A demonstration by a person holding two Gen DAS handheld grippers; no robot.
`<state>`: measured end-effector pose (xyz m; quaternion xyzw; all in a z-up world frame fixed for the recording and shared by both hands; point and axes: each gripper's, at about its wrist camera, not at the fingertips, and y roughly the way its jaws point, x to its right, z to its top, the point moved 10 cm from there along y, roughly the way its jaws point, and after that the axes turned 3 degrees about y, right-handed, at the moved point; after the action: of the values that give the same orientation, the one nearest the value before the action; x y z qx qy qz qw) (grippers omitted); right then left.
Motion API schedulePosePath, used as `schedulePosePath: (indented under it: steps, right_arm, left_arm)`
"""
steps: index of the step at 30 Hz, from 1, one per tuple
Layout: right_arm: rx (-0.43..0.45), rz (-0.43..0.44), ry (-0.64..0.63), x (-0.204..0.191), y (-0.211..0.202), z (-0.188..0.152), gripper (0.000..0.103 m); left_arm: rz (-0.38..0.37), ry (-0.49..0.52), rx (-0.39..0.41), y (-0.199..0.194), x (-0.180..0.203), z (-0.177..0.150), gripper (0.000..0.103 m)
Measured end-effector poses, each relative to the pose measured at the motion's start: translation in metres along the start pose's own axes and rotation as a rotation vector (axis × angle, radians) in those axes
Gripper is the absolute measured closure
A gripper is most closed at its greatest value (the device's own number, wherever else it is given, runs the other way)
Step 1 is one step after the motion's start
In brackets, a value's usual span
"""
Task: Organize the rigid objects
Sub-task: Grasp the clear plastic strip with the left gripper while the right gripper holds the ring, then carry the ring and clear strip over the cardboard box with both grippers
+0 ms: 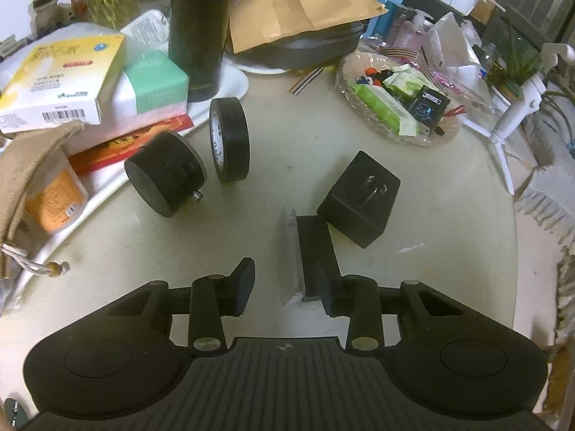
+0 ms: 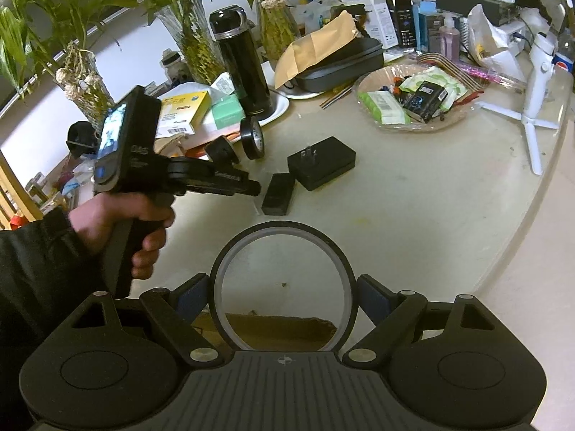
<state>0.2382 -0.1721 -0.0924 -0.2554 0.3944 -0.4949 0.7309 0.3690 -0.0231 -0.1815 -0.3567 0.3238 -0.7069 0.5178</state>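
Almost no text can be read. The yellow and white box at far left carries a barcode and blurred print. The green packet in the basket has a barcode label. A blue, white and red cup at far right shows a Pepsi-like logo.

- Bare table lies open to the right of the adapter.
- Ahead of the left gripper, the small box stands between its spread fingers, touching the adapter.
- Tape roll and wheel crowd the left, against stacked boxes.
- The bowl blocks the far right.
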Motion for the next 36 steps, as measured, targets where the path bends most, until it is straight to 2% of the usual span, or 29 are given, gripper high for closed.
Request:
schedulePosePath:
  steps: [1, 9, 13, 19, 24, 31, 36]
  right_arm:
    - [-0.002, 0.006, 0.003, -0.001, 0.000, 0.000, 0.014]
    - [-0.007, 0.011, 0.010, -0.001, 0.000, -0.002, 0.014]
    - [-0.009, 0.010, 0.007, -0.001, 0.001, -0.002, 0.014]
    - [-0.007, 0.001, 0.010, 0.000, 0.001, -0.002, 0.014]
    - [-0.012, -0.004, 0.020, 0.002, 0.002, -0.002, 0.014]
    - [-0.007, -0.016, 0.022, 0.001, 0.006, -0.002, 0.014]
    - [-0.006, -0.027, 0.009, 0.000, 0.007, -0.002, 0.014]
  left_arm:
    - [-0.007, -0.004, -0.005, 0.002, 0.000, 0.000, 0.072]
    - [-0.014, -0.008, -0.035, 0.016, -0.001, -0.004, 0.081]
    - [-0.021, -0.025, -0.041, 0.016, -0.003, -0.006, 0.094]
    - [-0.012, -0.045, -0.056, 0.011, -0.008, -0.008, 0.094]
    - [-0.010, -0.063, -0.033, -0.004, -0.010, -0.007, 0.094]
    - [0.013, -0.035, 0.015, -0.040, -0.003, -0.007, 0.094]
    - [0.009, -0.053, 0.048, -0.070, 0.002, -0.011, 0.094]
